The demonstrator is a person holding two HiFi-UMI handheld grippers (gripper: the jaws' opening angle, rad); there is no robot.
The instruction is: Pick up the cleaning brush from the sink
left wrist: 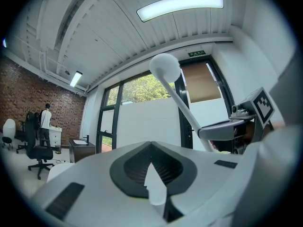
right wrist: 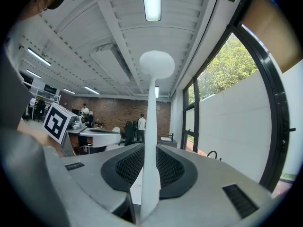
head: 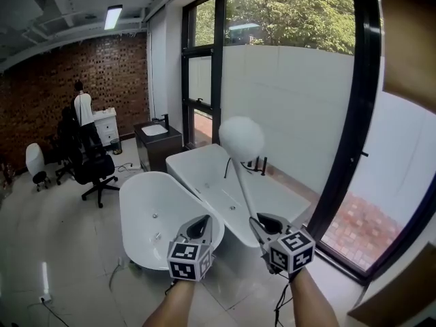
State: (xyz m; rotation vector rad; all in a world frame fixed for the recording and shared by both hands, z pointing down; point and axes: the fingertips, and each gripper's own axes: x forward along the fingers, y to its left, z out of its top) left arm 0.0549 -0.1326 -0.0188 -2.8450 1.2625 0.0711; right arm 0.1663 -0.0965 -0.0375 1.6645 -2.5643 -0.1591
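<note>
Cleaning brush (head: 241,140): clamped low on its handle by the right tool (head: 263,223) and held in the air, bathtubs (head: 146,213) beyond.
Left tool (head: 199,227): jaws tip to tip, nothing between them.
Pose: left forearm (head: 178,306) and right forearm (head: 313,302) reach forward; the tools are level, side by side.
Hidden: the handle's lower end, inside the jaws.
Brush axis: near upright, round head on top, leaning slightly left in the head view.

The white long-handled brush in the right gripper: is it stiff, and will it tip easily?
Probably stiff: the cleaning brush stands straight above the right gripper. Likely top-heavy, since its round head sits far from the grip.
</note>
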